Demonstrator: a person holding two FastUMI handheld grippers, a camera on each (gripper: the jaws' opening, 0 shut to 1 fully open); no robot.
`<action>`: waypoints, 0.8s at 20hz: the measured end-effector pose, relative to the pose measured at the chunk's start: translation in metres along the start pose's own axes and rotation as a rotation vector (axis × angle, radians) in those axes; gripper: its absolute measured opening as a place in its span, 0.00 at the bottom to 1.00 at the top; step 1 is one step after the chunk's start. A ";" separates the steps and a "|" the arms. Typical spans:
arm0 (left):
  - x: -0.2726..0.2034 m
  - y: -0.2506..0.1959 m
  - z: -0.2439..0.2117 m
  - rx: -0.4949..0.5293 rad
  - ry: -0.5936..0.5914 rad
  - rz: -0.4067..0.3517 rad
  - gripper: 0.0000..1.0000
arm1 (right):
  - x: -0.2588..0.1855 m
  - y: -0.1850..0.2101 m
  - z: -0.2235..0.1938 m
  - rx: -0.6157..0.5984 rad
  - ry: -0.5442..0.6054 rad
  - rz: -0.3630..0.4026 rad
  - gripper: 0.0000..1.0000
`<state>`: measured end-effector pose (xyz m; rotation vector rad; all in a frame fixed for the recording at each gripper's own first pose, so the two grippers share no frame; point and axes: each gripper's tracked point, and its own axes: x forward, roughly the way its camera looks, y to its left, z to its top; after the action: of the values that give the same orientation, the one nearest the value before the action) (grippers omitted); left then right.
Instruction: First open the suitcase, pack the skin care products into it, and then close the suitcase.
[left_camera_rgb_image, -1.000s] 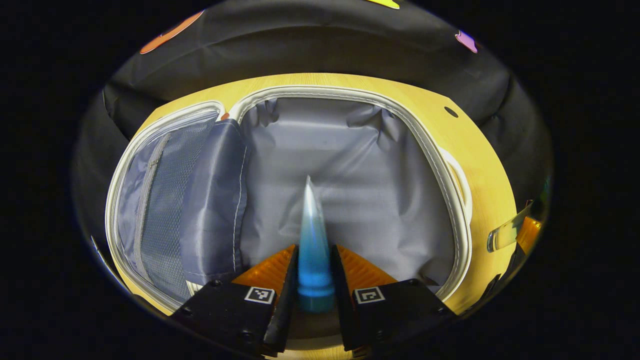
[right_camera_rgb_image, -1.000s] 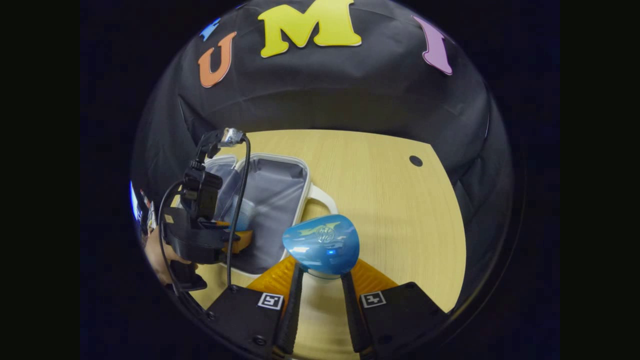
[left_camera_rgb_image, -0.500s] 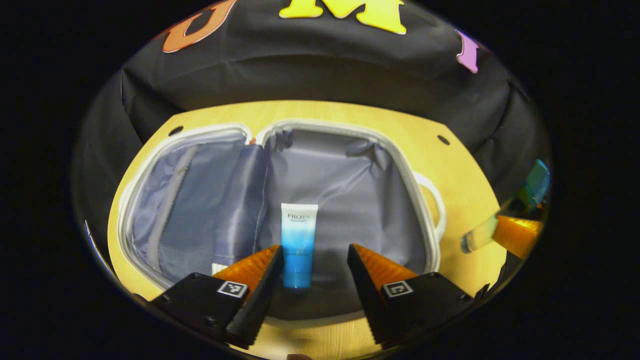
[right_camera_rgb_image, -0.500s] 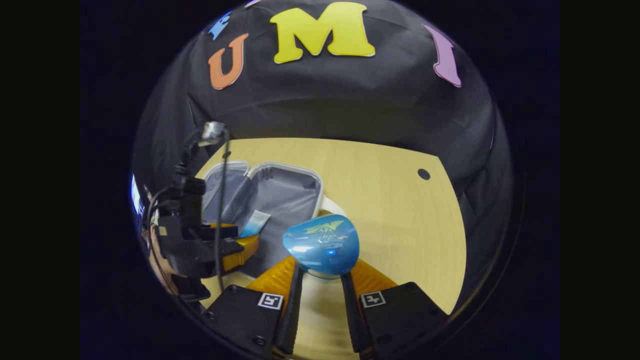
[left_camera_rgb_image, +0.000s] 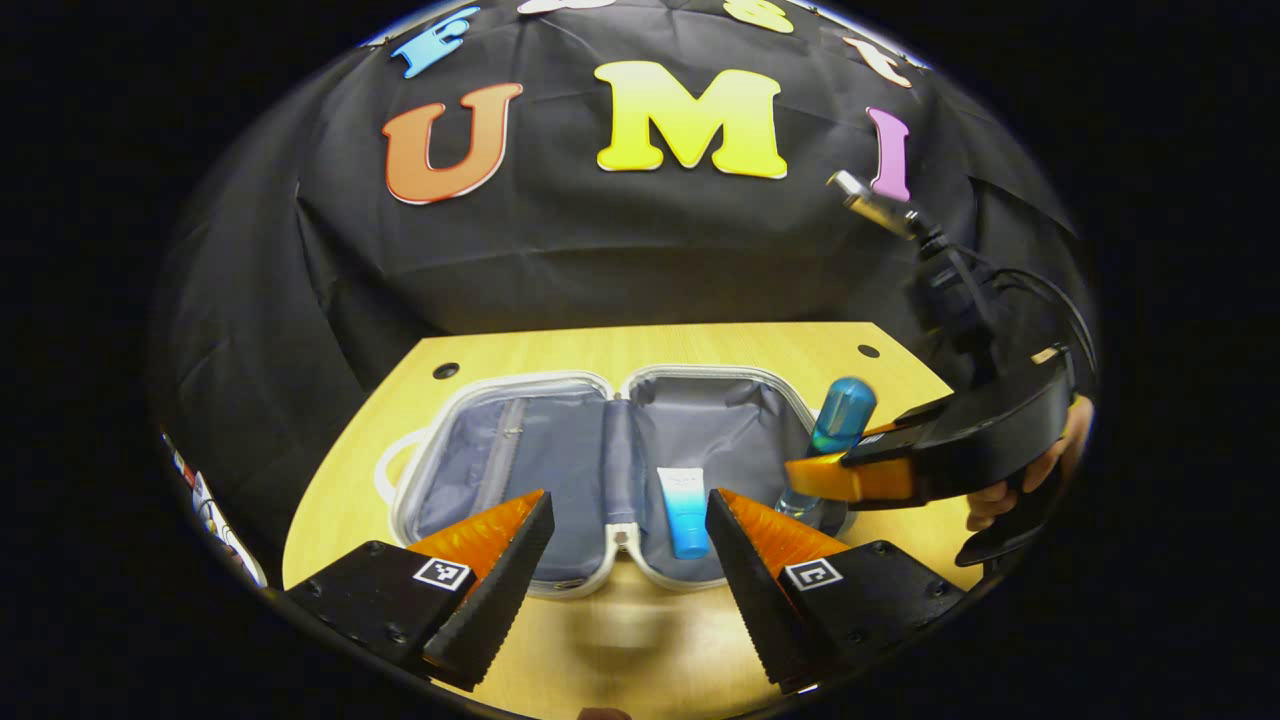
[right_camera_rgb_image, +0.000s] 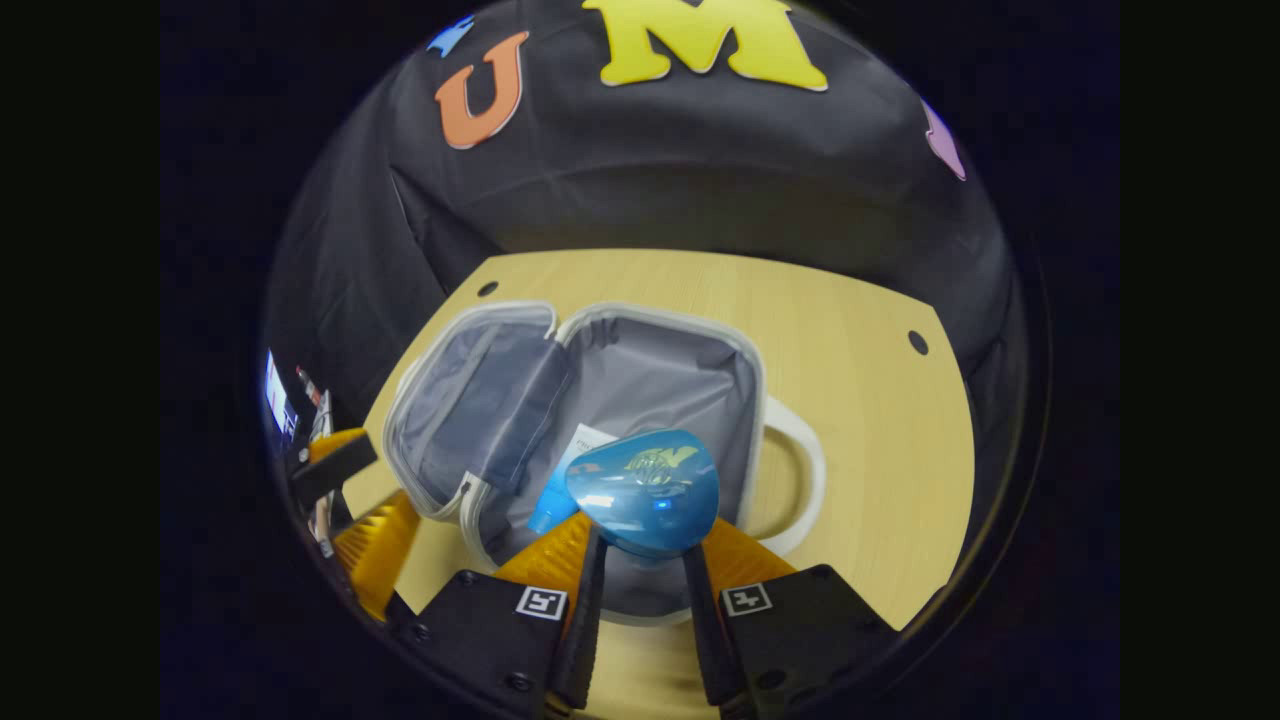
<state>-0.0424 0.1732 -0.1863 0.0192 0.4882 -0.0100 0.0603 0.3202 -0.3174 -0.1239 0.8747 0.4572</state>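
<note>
Suitcase (left_camera_rgb_image: 520, 470) lies open flat on the table (left_camera_rgb_image: 640, 345), so both halves take drops from above. Tube (left_camera_rgb_image: 684, 508) rests in its right half, near the front rim. Left gripper (left_camera_rgb_image: 628, 545), jaws spread and empty, sits just in front of the suitcase. Right gripper (right_camera_rgb_image: 640, 560) pinches a bottle (right_camera_rgb_image: 645, 490) by its body, over that same half, likely next in.

Setting: a recording booth, staged rather than lived in. Black cloth wall (left_camera_rgb_image: 620, 260), creased and hung as a backdrop, close behind a pale wood-grain bench (right_camera_rgb_image: 850, 400) with round holes near its corners. Hand-held gripper (left_camera_rgb_image: 850, 478) trailing a cable (left_camera_rgb_image: 1040, 295), gripped by a person's hand (left_camera_rgb_image: 1040, 478), marks it as a data-collection station.
</note>
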 end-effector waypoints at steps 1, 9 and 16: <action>-0.005 0.008 0.001 0.008 -0.017 0.006 0.98 | 0.009 0.004 -0.007 -0.006 0.031 -0.016 0.39; -0.023 0.071 0.029 0.039 -0.180 0.057 0.98 | 0.041 0.006 -0.010 0.097 0.139 -0.110 0.39; -0.015 0.126 0.001 -0.068 -0.123 0.085 0.98 | 0.076 -0.004 -0.020 0.253 0.245 -0.193 0.39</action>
<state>-0.0536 0.2995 -0.1767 -0.0275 0.3642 0.0887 0.0901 0.3364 -0.3888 -0.0311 1.1417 0.1498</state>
